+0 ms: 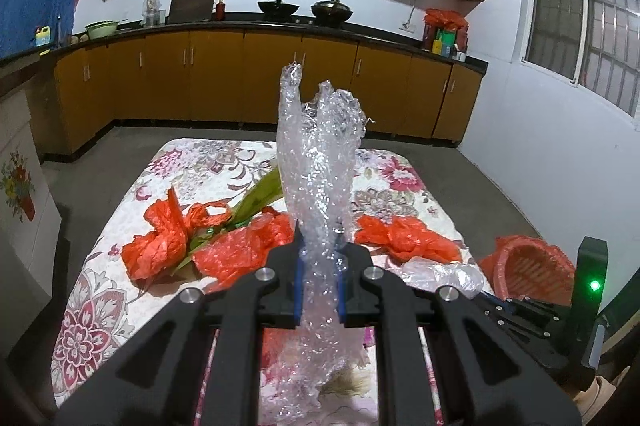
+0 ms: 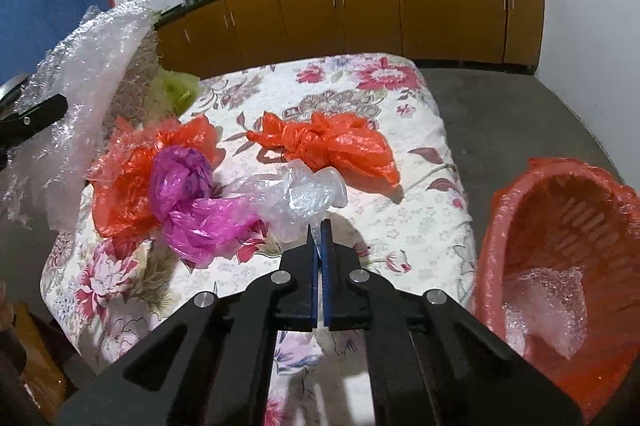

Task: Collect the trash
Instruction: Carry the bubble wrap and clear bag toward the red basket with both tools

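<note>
**Both sets of fingers clamped on plastic over the flowered tabletop**

My left gripper has its fingers clamped on a tall crumpled roll of bubble wrap. The wrap stands up between the blue pads and hangs down below them, hiding the middle of the tabletop behind it. My right gripper has its fingers pressed nearly together on a thin tail of the clear plastic bag; the rest of that bag bunches just ahead of the tips, and I cannot tell whether it rests on the flowered cloth or hangs just above it.

Other trash lies on the cloth. A purple bag sits toward the left edge, touching the clear one and lying on an orange bag that is partly hidden under it and behind the bubble wrap. Another knotted orange bag lies near the middle, toward the right edge. Something green pokes out near the far left corner; from the left wrist it looks like long leaves, mostly covered.

Off the right edge stands the red basket, lined with an orange bag, its rim cut off by the picture's edge. A clear crumpled piece already lies inside it.
</note>
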`<state>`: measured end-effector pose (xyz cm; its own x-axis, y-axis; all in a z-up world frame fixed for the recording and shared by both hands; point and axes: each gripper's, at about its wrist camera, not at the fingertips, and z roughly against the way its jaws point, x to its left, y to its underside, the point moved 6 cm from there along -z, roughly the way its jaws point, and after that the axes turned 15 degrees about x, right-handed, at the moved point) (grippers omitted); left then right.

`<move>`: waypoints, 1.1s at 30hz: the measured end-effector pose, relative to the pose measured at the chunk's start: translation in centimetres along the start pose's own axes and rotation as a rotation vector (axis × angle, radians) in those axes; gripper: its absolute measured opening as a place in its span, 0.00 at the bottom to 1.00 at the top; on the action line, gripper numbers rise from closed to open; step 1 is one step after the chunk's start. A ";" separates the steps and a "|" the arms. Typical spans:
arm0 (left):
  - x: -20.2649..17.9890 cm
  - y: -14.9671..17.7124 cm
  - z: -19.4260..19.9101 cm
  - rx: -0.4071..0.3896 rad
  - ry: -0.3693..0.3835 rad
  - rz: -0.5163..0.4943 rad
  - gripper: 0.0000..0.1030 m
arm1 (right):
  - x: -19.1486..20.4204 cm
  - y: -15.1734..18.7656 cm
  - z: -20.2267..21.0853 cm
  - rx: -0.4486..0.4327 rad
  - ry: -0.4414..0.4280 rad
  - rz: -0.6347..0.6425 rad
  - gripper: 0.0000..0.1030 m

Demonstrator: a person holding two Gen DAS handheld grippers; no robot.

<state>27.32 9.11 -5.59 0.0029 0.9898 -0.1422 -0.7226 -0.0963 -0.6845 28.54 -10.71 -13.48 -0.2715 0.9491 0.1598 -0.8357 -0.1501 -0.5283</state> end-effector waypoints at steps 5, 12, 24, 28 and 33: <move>-1.9 0.0 0.4 -0.003 0.026 -0.028 0.13 | -1.1 0.3 1.8 -0.036 0.000 -0.031 0.02; -5.1 0.2 0.5 0.002 0.074 -0.071 0.13 | -3.1 0.7 4.9 -0.094 0.031 -0.066 0.02; -13.4 1.6 -0.3 0.037 0.199 -0.172 0.13 | -10.5 1.9 12.2 -0.220 0.145 -0.214 0.02; -16.2 2.3 -0.6 0.053 0.241 -0.200 0.13 | -13.2 2.7 14.3 -0.251 0.188 -0.268 0.02; -19.0 2.9 -1.0 0.069 0.282 -0.232 0.13 | -15.8 3.9 16.1 -0.276 0.235 -0.331 0.02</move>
<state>25.81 -10.11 -5.59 0.3551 0.9160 -0.1868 -0.7255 0.1441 -0.6729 21.92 -30.79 -4.61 0.1294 0.9750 0.1807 -0.6924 0.2193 -0.6874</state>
